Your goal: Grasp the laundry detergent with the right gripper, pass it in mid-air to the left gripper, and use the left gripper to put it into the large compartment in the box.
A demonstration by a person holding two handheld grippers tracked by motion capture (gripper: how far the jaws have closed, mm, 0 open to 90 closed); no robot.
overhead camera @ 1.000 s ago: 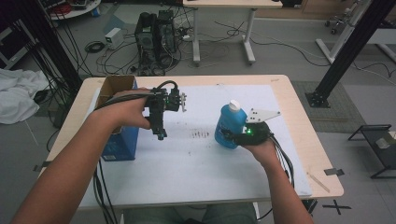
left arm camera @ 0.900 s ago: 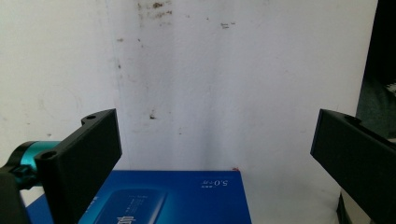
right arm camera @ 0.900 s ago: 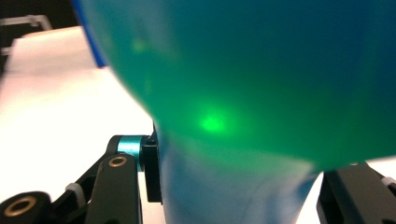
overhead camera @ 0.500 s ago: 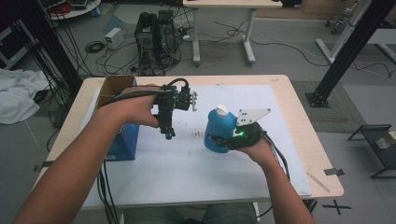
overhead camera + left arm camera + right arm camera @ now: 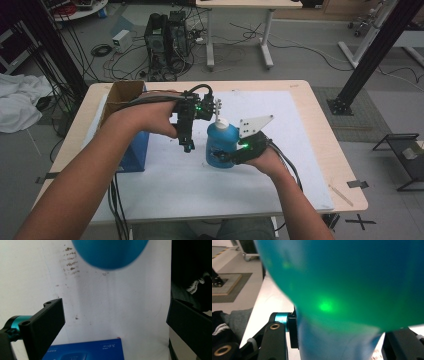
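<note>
A blue bottle (image 5: 221, 142) with a white cap is held upright a little above the white sheet (image 5: 200, 185). My right gripper (image 5: 220, 157) is shut on its lower body; up close the bottle (image 5: 342, 290) sits between my right gripper's (image 5: 337, 345) jaws. My left gripper (image 5: 188, 146) points down just left of the bottle, near its cap. In the left gripper view my left gripper (image 5: 115, 322) has its jaws wide apart with nothing between them. The bottle's rounded bottom (image 5: 110, 252) hangs ahead of it.
An open cardboard box (image 5: 122, 95) stands at the table's left, with a blue box (image 5: 132, 155) in front of it, and the blue box (image 5: 85, 350) lies below the left jaws. Brown stains (image 5: 71, 262) mark the sheet. The wooden table edge (image 5: 345, 175) runs along the right.
The right hand has carried the bottle leftward toward the table's middle. The left gripper has moved right and slightly up, ending close beside the bottle's cap.
</note>
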